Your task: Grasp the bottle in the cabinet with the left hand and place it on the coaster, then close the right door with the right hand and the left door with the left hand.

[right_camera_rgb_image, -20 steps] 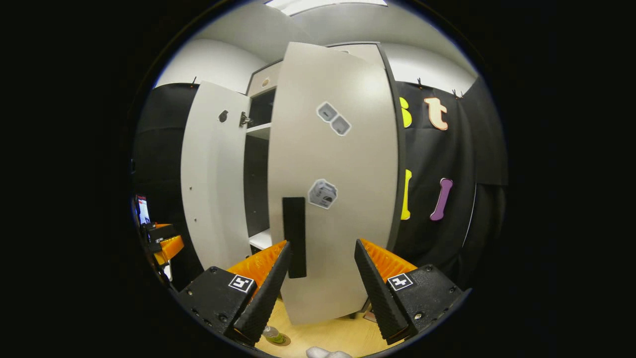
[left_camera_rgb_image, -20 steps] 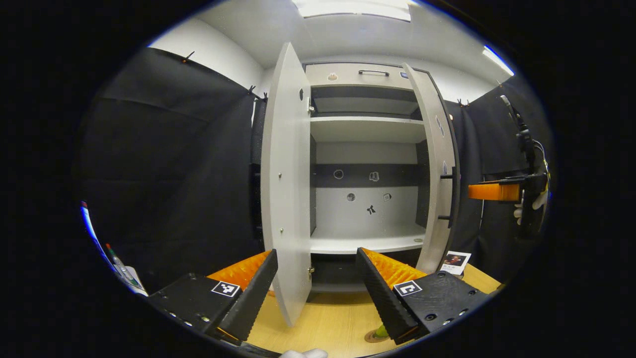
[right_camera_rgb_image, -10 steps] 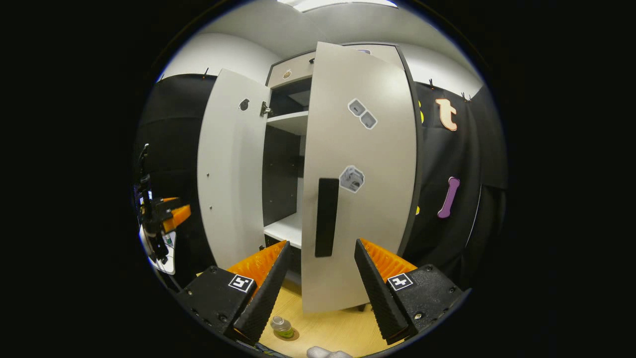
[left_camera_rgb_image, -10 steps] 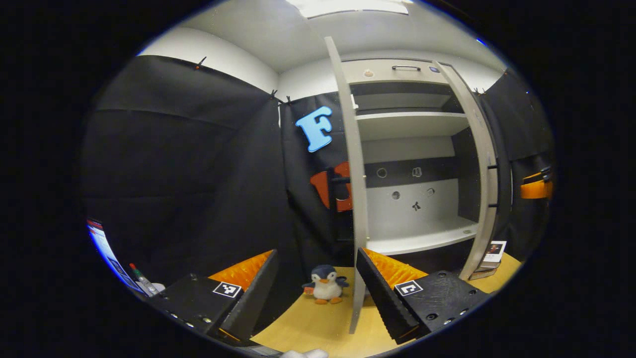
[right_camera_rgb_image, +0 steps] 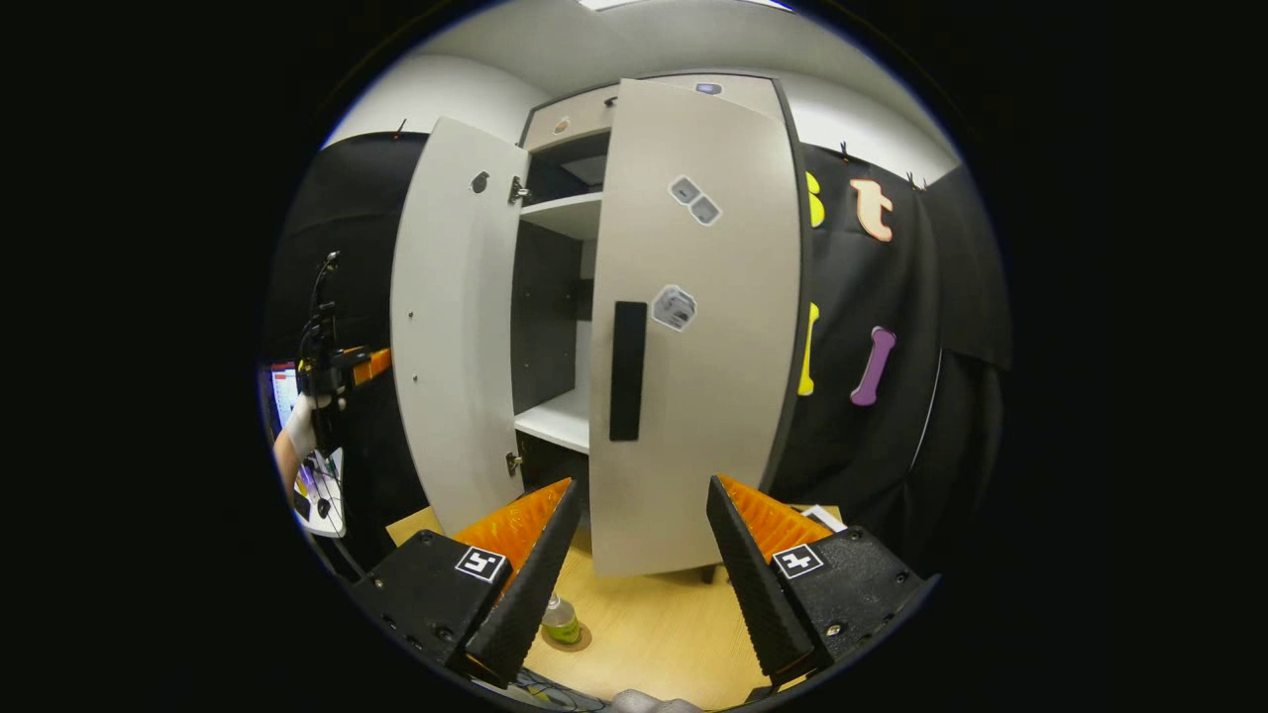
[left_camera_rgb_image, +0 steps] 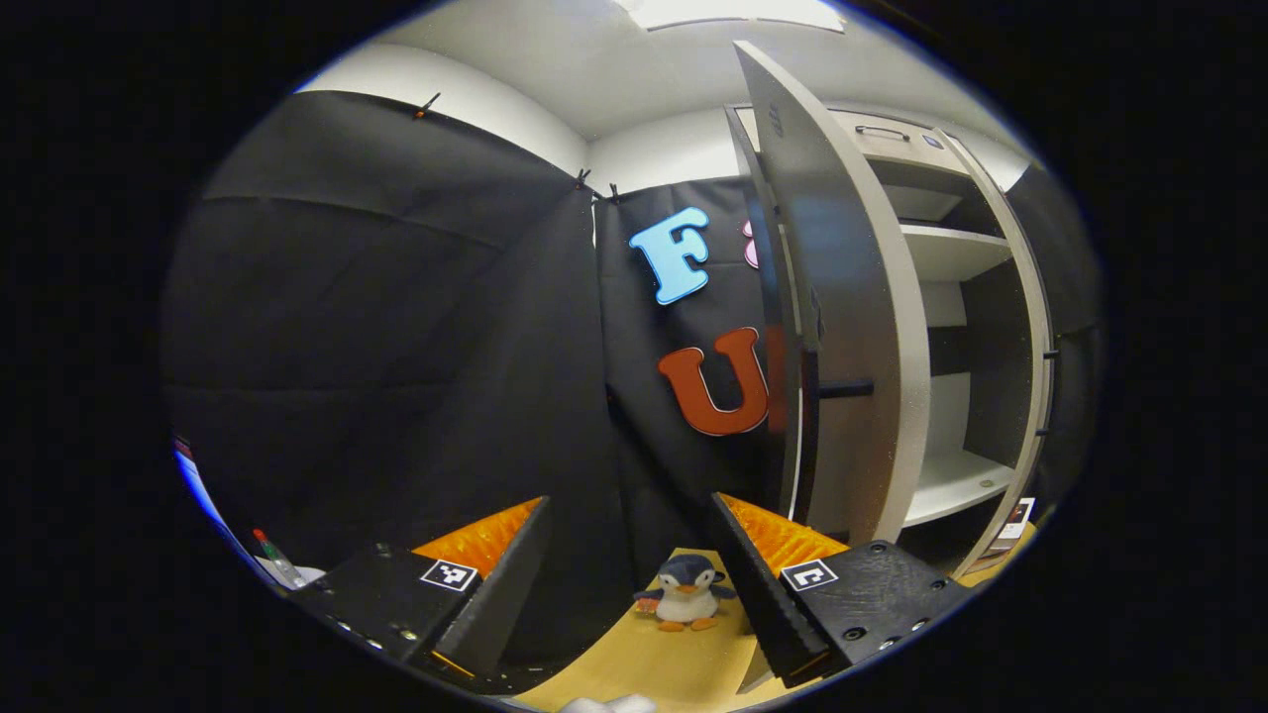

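A small clear bottle (right_camera_rgb_image: 561, 621) with green liquid stands upright on a round coaster (right_camera_rgb_image: 578, 640) on the wooden table (right_camera_rgb_image: 654, 634), in front of the cabinet. In the right gripper view my right gripper (right_camera_rgb_image: 634, 584) is open and empty, facing the right door (right_camera_rgb_image: 703, 396) and its black handle (right_camera_rgb_image: 628, 356); that door stands partly open. The left door (right_camera_rgb_image: 451, 327) is wide open. My left gripper (left_camera_rgb_image: 629, 584) is open and empty, beside the left door's outer face (left_camera_rgb_image: 842, 297) near its handle (left_camera_rgb_image: 844, 388). That left gripper (right_camera_rgb_image: 376, 362) also appears far left, held by a hand.
A toy penguin (left_camera_rgb_image: 686, 592) stands on the table just ahead of my left fingers. The cabinet's lower shelf (left_camera_rgb_image: 956, 480) is bare. A small photo card (left_camera_rgb_image: 1016, 514) lies by the cabinet's right foot. Pens (left_camera_rgb_image: 272, 558) and a screen (right_camera_rgb_image: 284, 388) sit at the far left.
My left gripper has swung left from facing the cabinet's inside to the outer side of the left door. My right gripper has drawn back from the right door, bringing the bottle into fuller view.
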Tool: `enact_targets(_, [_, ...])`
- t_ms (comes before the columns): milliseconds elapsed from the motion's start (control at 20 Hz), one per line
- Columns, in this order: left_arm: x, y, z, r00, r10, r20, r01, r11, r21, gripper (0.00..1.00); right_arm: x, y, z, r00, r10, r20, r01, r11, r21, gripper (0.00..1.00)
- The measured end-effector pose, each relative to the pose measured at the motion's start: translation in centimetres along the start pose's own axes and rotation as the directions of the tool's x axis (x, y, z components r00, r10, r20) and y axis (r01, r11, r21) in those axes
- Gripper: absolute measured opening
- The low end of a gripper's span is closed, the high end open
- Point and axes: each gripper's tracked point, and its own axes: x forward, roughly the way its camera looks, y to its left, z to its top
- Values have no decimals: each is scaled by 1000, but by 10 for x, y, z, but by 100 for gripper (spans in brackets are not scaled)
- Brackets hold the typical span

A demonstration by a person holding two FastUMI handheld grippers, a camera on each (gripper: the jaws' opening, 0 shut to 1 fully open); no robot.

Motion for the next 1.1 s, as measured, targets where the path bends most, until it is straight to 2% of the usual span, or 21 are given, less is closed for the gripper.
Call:
enact_targets(50, [3,-4,0,1000,-6,-1,6,1000,-11,99,-3,-5,-2,1000,-13,-3,13,1000,9,80])
enact_targets(150, [6,-17,-3,1000,-19,-15,19,999,-28,95,-9,-13,-5,999,-41,-5,41,999,13,80])
enact_targets(200, [7,-16,-5,1000,-1,-16,1,1000,-11,99,-12,-16,-5,999,-52,-2,52,999,15,80])
enact_targets(250, [6,-15,-3,1000,7,-10,-7,1000,8,92,-15,-18,-6,998,-59,-1,59,998,20,80])
enact_targets(500, [0,-18,16,999,21,29,-21,1000,-6,91,-26,-27,-14,997,-74,-7,74,997,39,80])
enact_targets(600, [-3,-19,23,998,41,46,-43,998,47,91,-28,-30,-17,997,-76,-9,76,996,51,80])
enact_targets(650, [-4,-19,23,998,48,46,-51,997,63,87,-29,-32,-18,997,-78,-9,78,995,57,80])
enact_targets(750, [0,-24,23,999,25,38,-27,999,43,91,-32,-36,-21,997,-83,-9,83,994,66,80])
enact_targets(800, [-1,-27,22,999,14,34,-15,999,35,83,-32,-38,-22,996,-84,-12,84,994,71,80])
enact_targets(850, [-2,-31,23,999,8,34,-10,999,42,89,-33,-39,-24,996,-85,-17,86,994,74,80])
enact_targets(1000, [-8,-48,26,999,-8,35,6,998,56,88,-34,-41,-28,996,-84,-23,85,993,85,80])
enact_targets(1100, [-12,-67,26,998,-51,35,50,998,35,88,-34,-45,-28,996,-84,-23,85,993,86,80])
